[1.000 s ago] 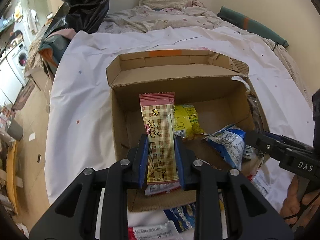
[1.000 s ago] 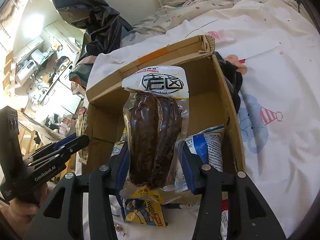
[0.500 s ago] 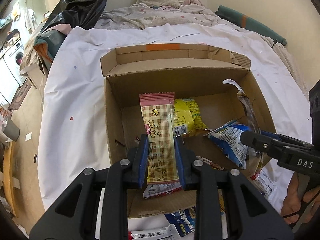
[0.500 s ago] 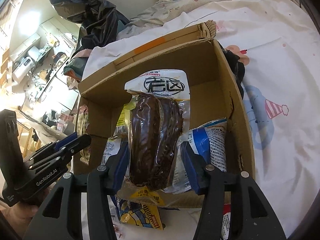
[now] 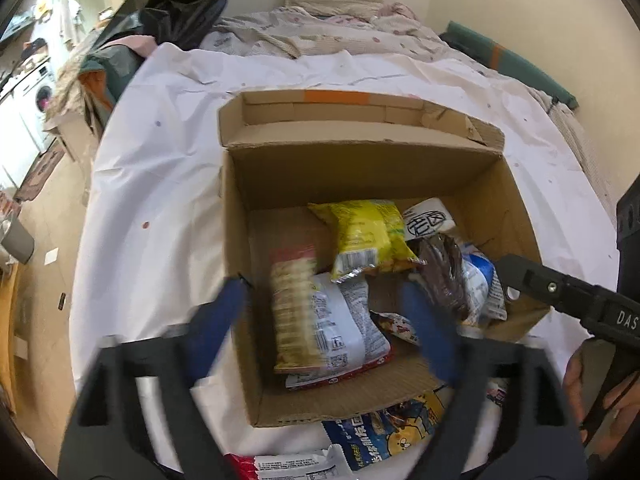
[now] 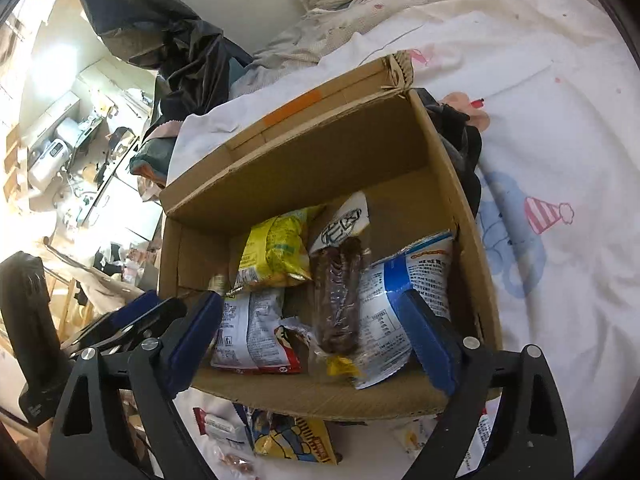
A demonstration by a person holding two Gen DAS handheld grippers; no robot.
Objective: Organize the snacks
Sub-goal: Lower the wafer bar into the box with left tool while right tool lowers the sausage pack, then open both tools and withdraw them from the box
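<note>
An open cardboard box (image 5: pixel 360 148) (image 6: pixel 280 184) sits on the white bed sheet. My left gripper (image 5: pixel 326 320) hovers over its near left part with its jaws opening. Blurred between them, free of the pads, is a pink checked snack bar (image 5: pixel 292 308). My right gripper (image 6: pixel 312 338) is over the box's near right side, jaws also opening. Beyond its pads, untouched, a dark brown sausage pack (image 6: pixel 336 300) (image 5: pixel 444 276) lies on the pile. Also inside are a yellow bag (image 5: pixel 368 236) (image 6: pixel 276 252), a white and red pack (image 5: pixel 340 332) and a blue and white bag (image 6: pixel 404 292).
Loose snack packs (image 5: pixel 392 432) (image 6: pixel 292 436) lie on the sheet in front of the box. A dark cloth (image 6: pixel 460 132) rests against the box's right wall. A black plastic bag (image 5: pixel 180 0) stands at the bed's far left. The bed edge and floor are to the left.
Both grippers have gone from shut to wide open. The pink checked bar left the left pads and the sausage pack left the right pads; both dropped into the box.
</note>
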